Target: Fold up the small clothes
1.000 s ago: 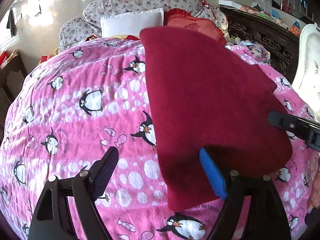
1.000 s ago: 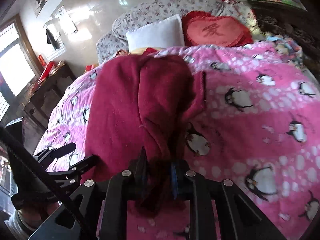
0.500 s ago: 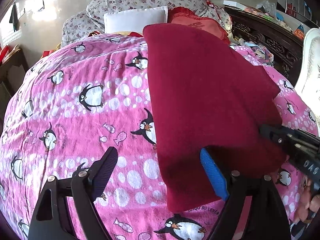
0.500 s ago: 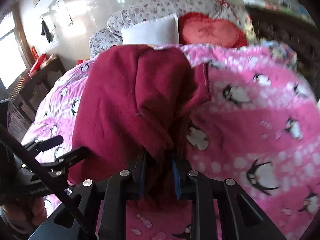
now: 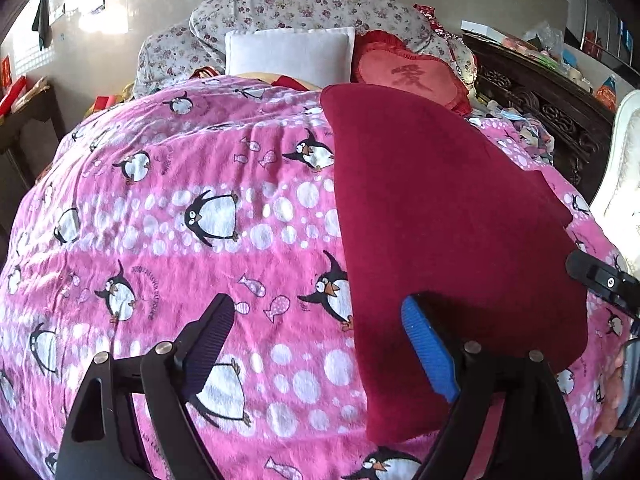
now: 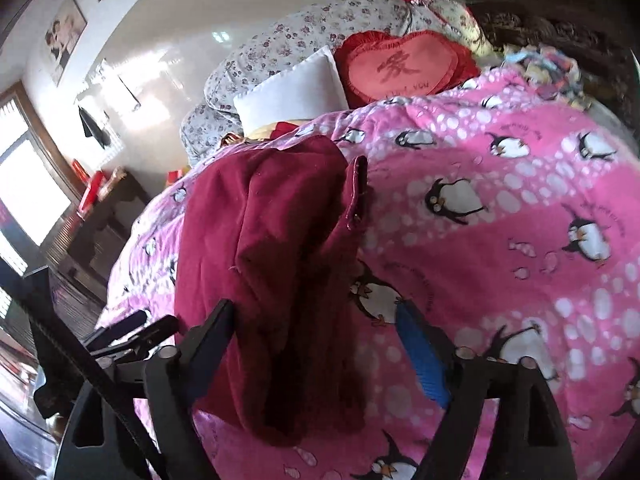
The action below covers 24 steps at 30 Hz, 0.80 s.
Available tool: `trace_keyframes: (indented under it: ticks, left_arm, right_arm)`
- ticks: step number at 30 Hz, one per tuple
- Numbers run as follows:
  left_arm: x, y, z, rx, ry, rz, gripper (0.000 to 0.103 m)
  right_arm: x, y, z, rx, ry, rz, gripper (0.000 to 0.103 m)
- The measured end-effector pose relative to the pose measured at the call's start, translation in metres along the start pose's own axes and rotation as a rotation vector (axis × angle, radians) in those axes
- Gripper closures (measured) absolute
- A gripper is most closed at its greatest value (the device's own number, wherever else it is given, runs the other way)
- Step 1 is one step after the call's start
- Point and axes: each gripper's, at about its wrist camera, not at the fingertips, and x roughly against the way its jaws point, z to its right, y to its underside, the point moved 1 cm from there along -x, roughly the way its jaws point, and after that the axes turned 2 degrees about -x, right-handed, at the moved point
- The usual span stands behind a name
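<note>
A dark red garment lies folded lengthwise on the pink penguin blanket. My left gripper is open above the blanket at the garment's near left edge, with nothing between its pads. In the right wrist view the garment is bunched, its near end lying between the jaws of my right gripper. Those jaws are opening and the pads stand clear of the cloth. The right gripper's finger pokes in at the right edge of the left wrist view. The left gripper shows at the lower left of the right wrist view.
A white pillow, a floral quilt and a red heart cushion sit at the head of the bed. A dark carved cabinet stands along the right side. A low wooden cabinet is on the left.
My right gripper went from shut on the red garment to wide open, letting the cloth drop onto the blanket. The left gripper shifted slightly left, still open.
</note>
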Motion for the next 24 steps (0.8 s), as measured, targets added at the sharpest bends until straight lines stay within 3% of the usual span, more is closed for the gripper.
trace_keyframes:
  ticks: [3, 10, 17, 24]
  left_arm:
    - [-0.002, -0.003, -0.001, 0.002, 0.005, 0.018, 0.013]
    - [-0.017, -0.014, -0.007, 0.067, 0.142, 0.024, 0.007]
    - [-0.033, -0.02, 0.0, 0.041, 0.129, 0.047, 0.0]
    - [-0.035, -0.02, 0.004, 0.011, 0.088, 0.062, 0.0]
  right_arm:
    - [-0.011, 0.001, 0.001, 0.008, 0.005, -0.02, 0.01]
    - [-0.041, -0.006, 0.003, 0.033, -0.032, -0.06, 0.004]
    - [-0.069, -0.009, 0.007, 0.005, -0.086, -0.087, 0.002]
    - [-0.077, -0.011, 0.003, 0.005, -0.09, -0.087, 0.0]
